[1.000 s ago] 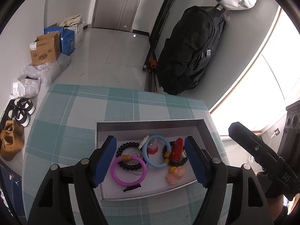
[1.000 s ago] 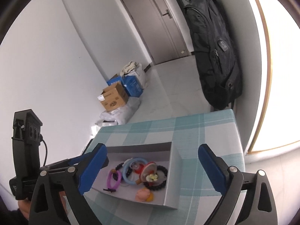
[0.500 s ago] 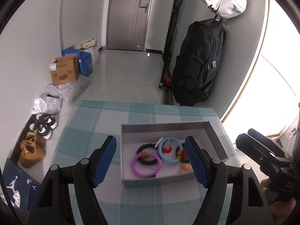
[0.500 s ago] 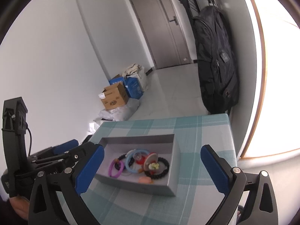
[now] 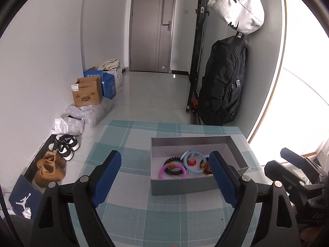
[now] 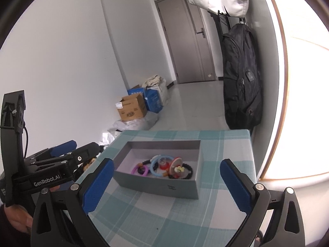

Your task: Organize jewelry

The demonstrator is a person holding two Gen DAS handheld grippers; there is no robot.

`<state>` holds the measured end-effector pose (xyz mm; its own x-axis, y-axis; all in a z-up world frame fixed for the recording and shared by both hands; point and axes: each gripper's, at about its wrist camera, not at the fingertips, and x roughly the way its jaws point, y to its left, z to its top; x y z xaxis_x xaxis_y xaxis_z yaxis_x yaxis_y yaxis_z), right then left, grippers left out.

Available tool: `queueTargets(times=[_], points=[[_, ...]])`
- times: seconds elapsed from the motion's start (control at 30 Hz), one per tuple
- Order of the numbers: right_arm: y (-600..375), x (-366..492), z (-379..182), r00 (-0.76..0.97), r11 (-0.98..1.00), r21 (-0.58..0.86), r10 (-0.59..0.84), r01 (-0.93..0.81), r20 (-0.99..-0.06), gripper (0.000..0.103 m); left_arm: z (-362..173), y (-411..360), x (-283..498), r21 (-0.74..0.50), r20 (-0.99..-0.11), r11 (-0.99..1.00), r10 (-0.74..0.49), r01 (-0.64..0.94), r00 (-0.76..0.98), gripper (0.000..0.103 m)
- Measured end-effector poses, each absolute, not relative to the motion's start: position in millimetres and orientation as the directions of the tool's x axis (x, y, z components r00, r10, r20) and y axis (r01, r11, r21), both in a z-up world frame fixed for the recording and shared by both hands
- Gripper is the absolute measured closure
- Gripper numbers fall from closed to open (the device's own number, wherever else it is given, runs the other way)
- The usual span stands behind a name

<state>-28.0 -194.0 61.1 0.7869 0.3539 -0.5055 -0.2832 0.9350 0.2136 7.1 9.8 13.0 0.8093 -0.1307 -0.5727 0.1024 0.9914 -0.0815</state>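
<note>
1. Left wrist view: over the last second the left gripper (image 5: 165, 174) has pulled back and lifted away from the grey box (image 5: 185, 187). A second ago its blue pads sat right over the jewelry; now the whole box shows ahead of it, with a band of checked tabletop (image 5: 127, 140) in between.
2. The left jaws stand wide apart and hold nothing.
3. Right wrist view: the right gripper (image 6: 164, 184) has drawn back too, so the box (image 6: 164, 187) looks smaller and lies further ahead than it did. Its jaws are also wide and empty.
4. The jewelry is all inside the box, bunched towards its near wall: a purple ring (image 5: 172, 171), a light blue ring (image 5: 194, 161), a black bead bracelet (image 5: 170, 160) and a few small charms that are too small to name.
5. The box sits towards the far right corner of the tabletop, and no loose piece lies on the cloth around it.
6. In the right wrist view the left gripper (image 6: 61, 154) hangs off the tabletop's left edge, well apart from the box.
7. Judgement: with both tools retreating empty and every piece boxed, the sorting looks finished or nearly so.
</note>
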Motion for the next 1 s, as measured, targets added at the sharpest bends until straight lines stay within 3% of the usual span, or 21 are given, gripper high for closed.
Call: queueTargets(times=[1.0], points=[[-197.7, -42.9, 55.7, 0.785, 0.942, 0.218, 0.334, -0.256, -0.521, 0.0, 11.4, 14.7, -13.6, -0.085, -0.561, 0.993, -0.117, 0.084, 0.82, 0.019]])
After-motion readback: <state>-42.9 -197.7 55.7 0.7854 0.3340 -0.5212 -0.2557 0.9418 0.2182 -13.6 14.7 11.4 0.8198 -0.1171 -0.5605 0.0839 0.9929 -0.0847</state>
